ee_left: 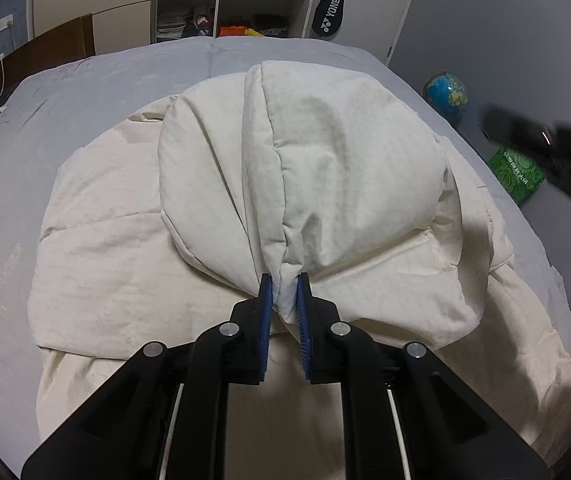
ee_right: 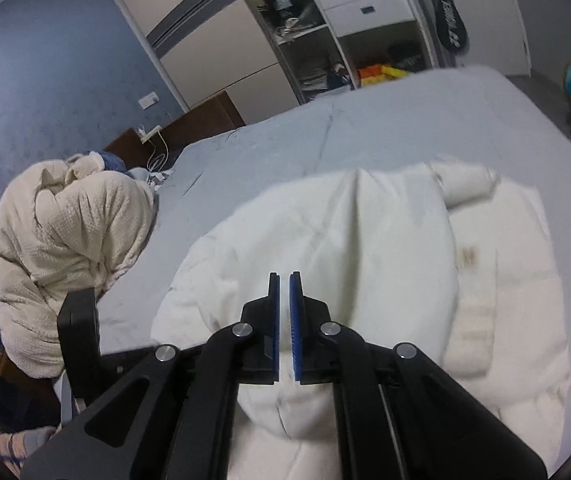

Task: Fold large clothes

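Note:
A cream padded coat (ee_left: pixel 213 216) lies spread on the grey bed (ee_left: pixel 125 76); its puffy hood (ee_left: pixel 305 160) is folded over the body. My left gripper (ee_left: pixel 284 285) is shut on the bunched edge of the hood, near the coat's middle. My right gripper (ee_right: pixel 284 278) hovers above the same coat (ee_right: pixel 325 240); its blue pads stand almost together with a thin gap and nothing between them. It shows blurred at the right edge of the left wrist view (ee_left: pixel 545 148). A brown stain (ee_right: pixel 470 257) marks the coat.
A cream knitted blanket (ee_right: pixel 65 248) is heaped at the bed's left end. Open wardrobe shelves (ee_left: pixel 221 4) stand behind the bed. A globe (ee_left: pixel 445 94) and a green box (ee_left: pixel 519 174) sit on the floor to the right. A racket bag (ee_left: pixel 331 8) hangs there.

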